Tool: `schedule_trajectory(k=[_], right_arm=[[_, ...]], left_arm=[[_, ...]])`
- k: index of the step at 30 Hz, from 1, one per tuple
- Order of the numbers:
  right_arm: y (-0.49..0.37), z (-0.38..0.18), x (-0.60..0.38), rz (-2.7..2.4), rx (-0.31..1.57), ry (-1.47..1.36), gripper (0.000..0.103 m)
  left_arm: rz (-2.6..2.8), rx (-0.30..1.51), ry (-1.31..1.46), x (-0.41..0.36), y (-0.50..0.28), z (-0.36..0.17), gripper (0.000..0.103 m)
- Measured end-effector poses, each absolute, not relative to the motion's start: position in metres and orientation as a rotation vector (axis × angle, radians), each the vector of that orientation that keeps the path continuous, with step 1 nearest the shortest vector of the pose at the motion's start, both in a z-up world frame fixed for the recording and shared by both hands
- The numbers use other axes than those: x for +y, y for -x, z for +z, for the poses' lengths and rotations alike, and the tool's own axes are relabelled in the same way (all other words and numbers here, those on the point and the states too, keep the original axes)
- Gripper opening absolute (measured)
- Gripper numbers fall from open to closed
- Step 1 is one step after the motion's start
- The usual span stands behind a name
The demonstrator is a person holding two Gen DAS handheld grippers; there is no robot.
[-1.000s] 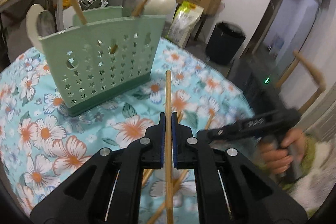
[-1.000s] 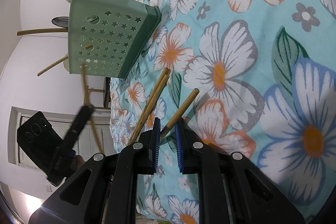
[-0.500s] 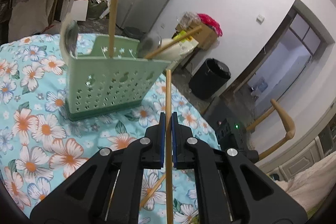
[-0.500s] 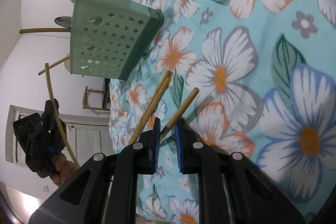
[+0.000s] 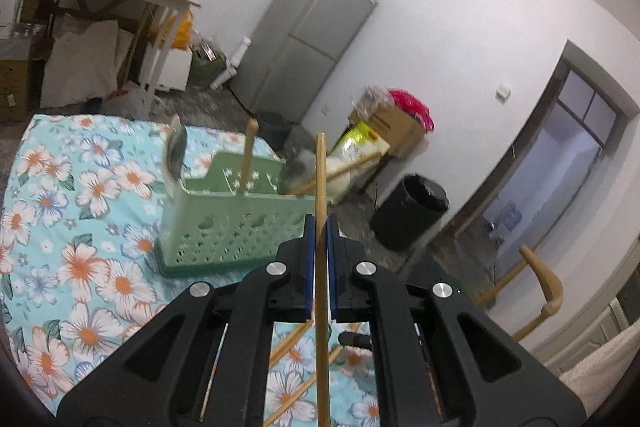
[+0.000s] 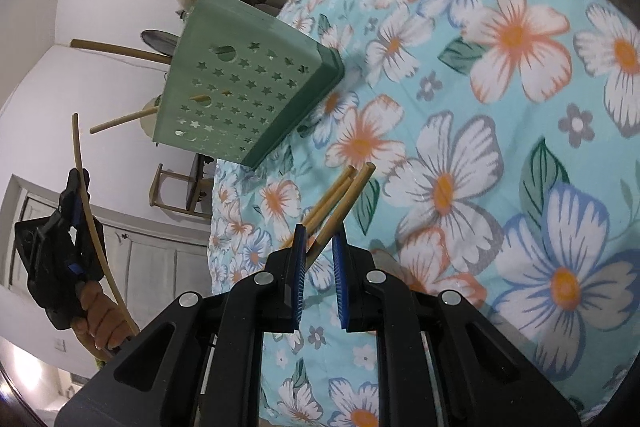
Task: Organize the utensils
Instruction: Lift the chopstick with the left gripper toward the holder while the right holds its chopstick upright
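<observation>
One chopstick (image 5: 320, 187) is clamped upright in our left claw (image 5: 319, 251), raised in front of the green utensil basket (image 5: 236, 227) that stands on the flowered tabletop (image 5: 80, 227); more chopsticks (image 5: 292, 343) lie below. Basket already holds a spoon (image 5: 176, 151) and wooden handles. Right view: our right claw (image 6: 320, 267) is pinched on another chopstick (image 6: 340, 211), beside two sticks (image 6: 326, 199) on the cloth; basket sits further off.

Left gripper (image 5: 320, 247) — fingers clamped on a chopstick (image 5: 321, 195), lifted and angled slightly downward. Right gripper (image 6: 320, 247) — fingers narrowly apart around another chopstick (image 6: 340, 213), tilted downward.
</observation>
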State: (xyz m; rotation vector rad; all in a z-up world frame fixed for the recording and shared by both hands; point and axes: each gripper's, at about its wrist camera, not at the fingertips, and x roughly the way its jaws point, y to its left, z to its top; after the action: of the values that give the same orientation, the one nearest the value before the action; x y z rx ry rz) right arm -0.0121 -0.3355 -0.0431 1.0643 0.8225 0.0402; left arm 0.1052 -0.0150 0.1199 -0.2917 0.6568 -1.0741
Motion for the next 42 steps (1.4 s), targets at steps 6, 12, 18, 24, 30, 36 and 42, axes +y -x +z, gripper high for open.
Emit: schedule_trajectory(k=[6, 12, 18, 24, 30, 36, 42], right_arm=[[0.009, -0.028, -0.333, 0.04, 0.795, -1.006, 0.013], [0.007, -0.016, -0.33, 0.04, 0.771, -0.957, 0.012], [0.008, -0.007, -0.33, 0.041, 0.745, -0.928, 0.011], [0.008, 0.015, -0.326, 0.039, 0.691, -0.854, 0.01], [0.009, 0.039, -0.323, 0.027, 0.64, -0.772, 0.008], [0.01, 0.056, -0.32, 0.021, 0.599, -0.716, 0.007], [0.008, 0.072, -0.31, 0.02, 0.569, -0.647, 0.007]], left_arm=[[-1.054, 0.615, 0.352, -0.005, -0.106, 0.129, 0.004], [-1.04, 0.581, 0.389, 0.001, -0.107, 0.134, 0.004], [-1.021, 0.532, 0.443, 0.009, -0.107, 0.14, 0.004], [-1.002, 0.493, 0.479, 0.014, -0.108, 0.147, 0.004], [-0.991, 0.476, 0.49, 0.016, -0.107, 0.151, 0.004], [-0.988, 0.47, 0.497, 0.016, -0.107, 0.151, 0.004], [-0.992, 0.465, 0.502, 0.014, -0.106, 0.155, 0.004]])
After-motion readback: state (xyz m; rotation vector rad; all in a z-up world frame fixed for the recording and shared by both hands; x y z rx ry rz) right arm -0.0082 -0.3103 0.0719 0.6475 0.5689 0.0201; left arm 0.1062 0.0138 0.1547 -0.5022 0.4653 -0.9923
